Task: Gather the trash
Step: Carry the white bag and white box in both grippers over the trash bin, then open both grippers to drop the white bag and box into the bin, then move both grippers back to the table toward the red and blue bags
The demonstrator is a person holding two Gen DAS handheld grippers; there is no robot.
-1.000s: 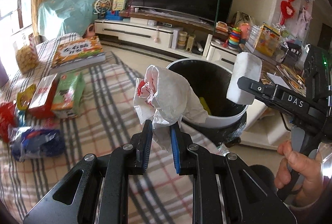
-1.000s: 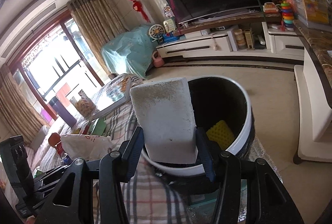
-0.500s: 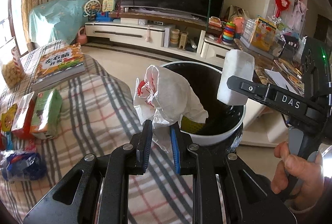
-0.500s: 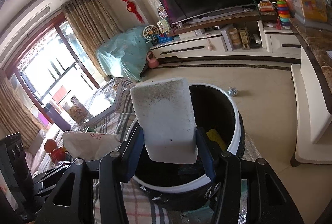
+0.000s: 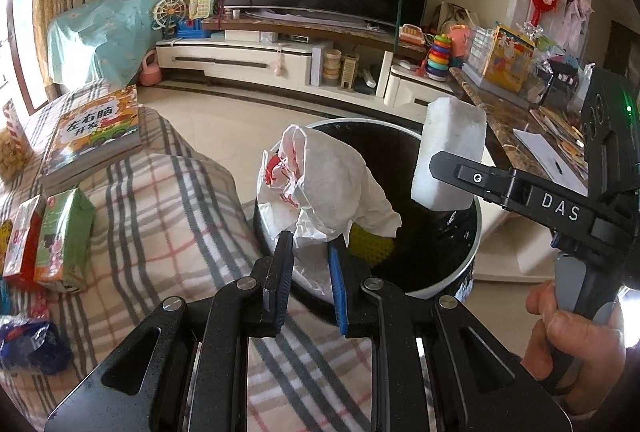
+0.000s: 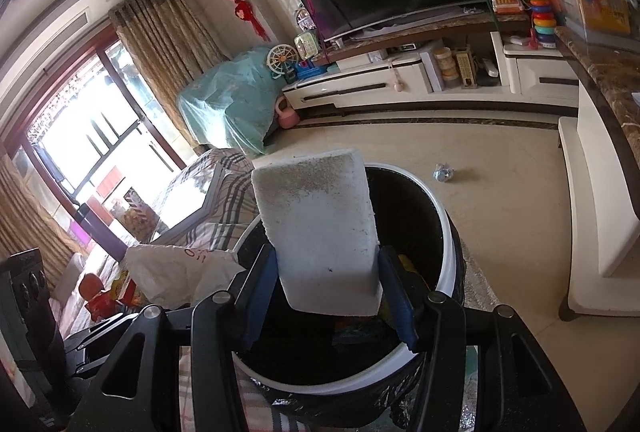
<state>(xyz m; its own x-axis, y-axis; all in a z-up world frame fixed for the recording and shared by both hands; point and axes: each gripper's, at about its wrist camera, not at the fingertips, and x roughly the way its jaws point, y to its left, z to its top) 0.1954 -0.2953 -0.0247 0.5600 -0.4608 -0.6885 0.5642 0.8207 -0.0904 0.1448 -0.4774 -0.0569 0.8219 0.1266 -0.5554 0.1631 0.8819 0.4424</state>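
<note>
A crumpled white paper bag (image 5: 320, 188) with red print is pinched low down by my left gripper (image 5: 310, 246), which is shut on it. The bag hangs over the near left rim of the trash bin (image 5: 452, 282), white-rimmed with a black liner. My right gripper (image 6: 326, 274) is shut on a white foam block (image 6: 320, 224) and holds it over the bin's opening (image 6: 416, 216). In the left wrist view the same foam block (image 5: 448, 156) sits above the bin's right side. A yellow mesh item (image 5: 370, 244) lies inside the bin.
A plaid cloth (image 5: 160, 200) covers the surface left of the bin, bearing a picture book (image 5: 96, 136), two drink cartons (image 5: 52, 240) and a blue wrapper (image 5: 28, 348). A marble counter (image 5: 516, 120) stands right. A crumpled foil ball (image 6: 442, 172) lies on the floor.
Both grippers have moved closer to the bin with their loads. The bin now looks larger and sits under the bag and the block. The grips are unchanged.
</note>
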